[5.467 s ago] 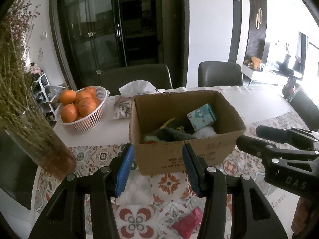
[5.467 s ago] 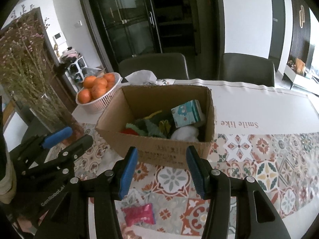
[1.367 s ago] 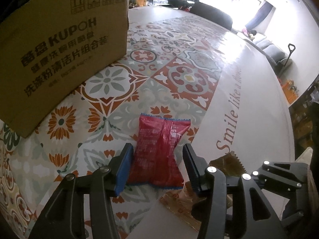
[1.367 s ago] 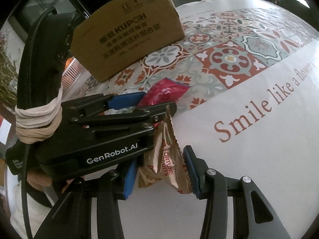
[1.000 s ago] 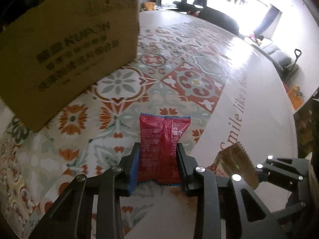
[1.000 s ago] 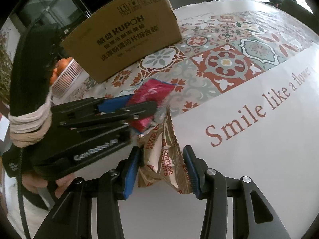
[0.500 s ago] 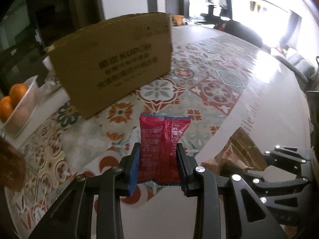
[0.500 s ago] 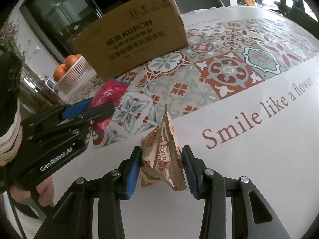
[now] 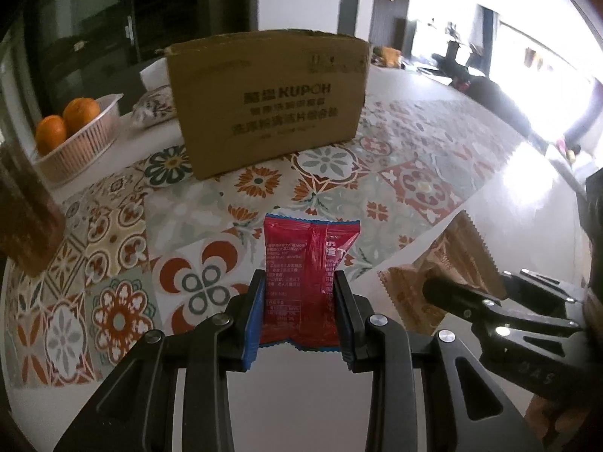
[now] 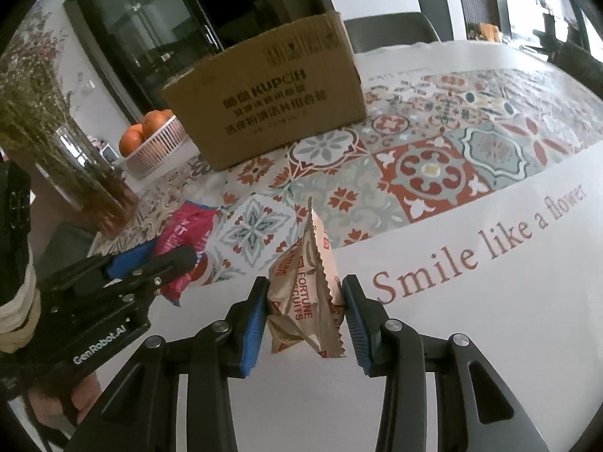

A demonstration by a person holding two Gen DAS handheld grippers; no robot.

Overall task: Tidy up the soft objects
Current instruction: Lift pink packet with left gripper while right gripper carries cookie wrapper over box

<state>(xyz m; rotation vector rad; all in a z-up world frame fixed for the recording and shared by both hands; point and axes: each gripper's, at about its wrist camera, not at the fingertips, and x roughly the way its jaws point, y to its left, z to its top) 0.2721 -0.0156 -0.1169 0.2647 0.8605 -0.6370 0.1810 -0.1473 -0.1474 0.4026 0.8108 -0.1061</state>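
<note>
My left gripper point(image 9: 297, 293) is shut on a red snack packet point(image 9: 305, 267) and holds it above the patterned tablecloth. My right gripper point(image 10: 303, 301) is shut on a tan fortune biscuits packet point(image 10: 305, 290), also lifted off the table. The tan packet also shows in the left wrist view point(image 9: 448, 263), and the red packet in the right wrist view point(image 10: 184, 233). A brown cardboard box point(image 9: 267, 101) stands ahead of both grippers; its inside is hidden from here.
A pink basket of oranges point(image 9: 71, 139) sits left of the box. A glass vase of dried flowers point(image 10: 86, 177) stands at the near left. A patterned pouch point(image 9: 154, 107) lies behind the box's left corner. Chairs point(image 10: 392, 34) stand beyond the table.
Both grippers closed on their packets and lifted them off the table. The views have tilted up, so the box now faces both grippers.
</note>
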